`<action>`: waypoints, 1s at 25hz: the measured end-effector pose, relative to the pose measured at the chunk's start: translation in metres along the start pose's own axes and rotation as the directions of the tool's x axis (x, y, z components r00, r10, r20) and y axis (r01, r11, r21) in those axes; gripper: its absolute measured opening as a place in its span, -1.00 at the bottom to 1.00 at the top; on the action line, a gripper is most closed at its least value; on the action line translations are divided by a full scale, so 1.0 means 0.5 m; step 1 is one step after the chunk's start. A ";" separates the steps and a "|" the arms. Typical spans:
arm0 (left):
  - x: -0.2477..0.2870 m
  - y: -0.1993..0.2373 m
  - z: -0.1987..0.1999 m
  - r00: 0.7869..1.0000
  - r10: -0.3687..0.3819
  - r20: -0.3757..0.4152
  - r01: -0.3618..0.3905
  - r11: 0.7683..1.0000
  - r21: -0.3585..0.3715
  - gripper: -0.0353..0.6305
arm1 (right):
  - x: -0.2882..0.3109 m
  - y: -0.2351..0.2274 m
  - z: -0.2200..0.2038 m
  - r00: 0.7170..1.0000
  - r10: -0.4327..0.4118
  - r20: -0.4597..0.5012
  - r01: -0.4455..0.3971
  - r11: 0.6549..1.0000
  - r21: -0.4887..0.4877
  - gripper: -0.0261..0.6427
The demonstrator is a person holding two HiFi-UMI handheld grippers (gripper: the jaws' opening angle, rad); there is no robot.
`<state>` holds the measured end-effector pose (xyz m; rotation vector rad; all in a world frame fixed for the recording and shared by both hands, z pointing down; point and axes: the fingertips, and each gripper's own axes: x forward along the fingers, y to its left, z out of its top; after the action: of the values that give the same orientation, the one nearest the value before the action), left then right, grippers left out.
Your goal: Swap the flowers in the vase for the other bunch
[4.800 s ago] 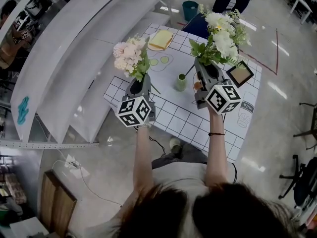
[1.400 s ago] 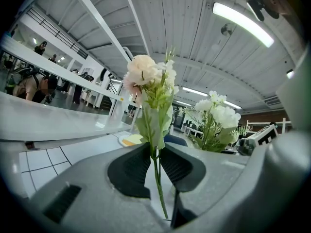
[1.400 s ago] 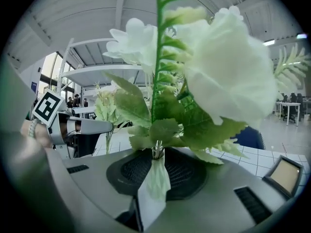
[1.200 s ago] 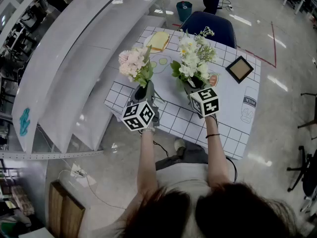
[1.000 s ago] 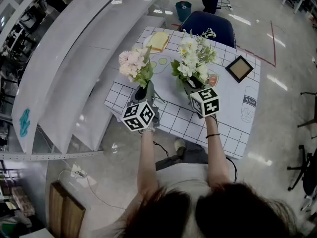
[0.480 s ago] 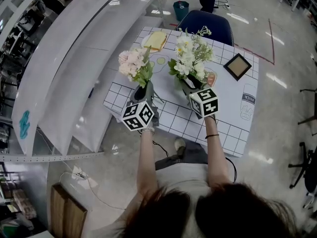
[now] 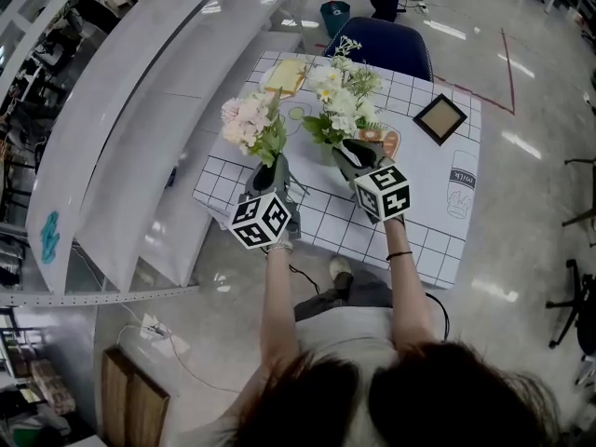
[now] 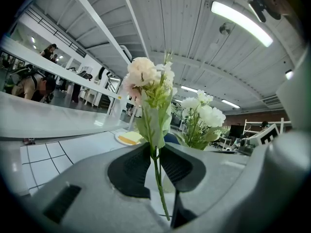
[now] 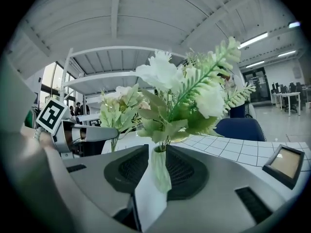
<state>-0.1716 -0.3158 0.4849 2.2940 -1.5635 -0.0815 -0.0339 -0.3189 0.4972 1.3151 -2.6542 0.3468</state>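
My left gripper (image 7: 270, 168) is shut on the thin green stems of a pink bunch (image 7: 247, 121), held upright above the table's near left part; in the left gripper view the stems (image 8: 156, 178) run between the pads. A white bunch (image 7: 337, 96) with green fern leaves stands in a pale green vase (image 9: 161, 174). My right gripper (image 7: 346, 156) is at that vase, whose neck sits between the pads with both sides touching. The head view hides the vase behind the right gripper.
The table (image 7: 419, 212) has a white cloth with a black grid. On it are a plate with a yellow slice (image 7: 284, 75) at the far edge and a small picture frame (image 7: 440, 115) at the right. A blue chair (image 7: 386, 49) stands behind; a long white counter (image 7: 121, 128) runs along the left.
Several seconds ago the right gripper held the white bunch high and the vase stood alone. Now the bunch is lower, its stems in the vase. Over the last second both grippers stayed still.
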 end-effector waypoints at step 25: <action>-0.077 -0.073 0.022 0.998 0.021 0.053 -0.020 1.000 -0.017 -0.70 | -0.081 0.045 0.073 0.990 0.118 0.082 -0.120 0.993 0.021 -0.79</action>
<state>-0.1566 -0.2721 0.4569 2.2803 -1.6063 -0.1508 -0.0288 -0.2849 0.4493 1.2050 -2.8120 0.3513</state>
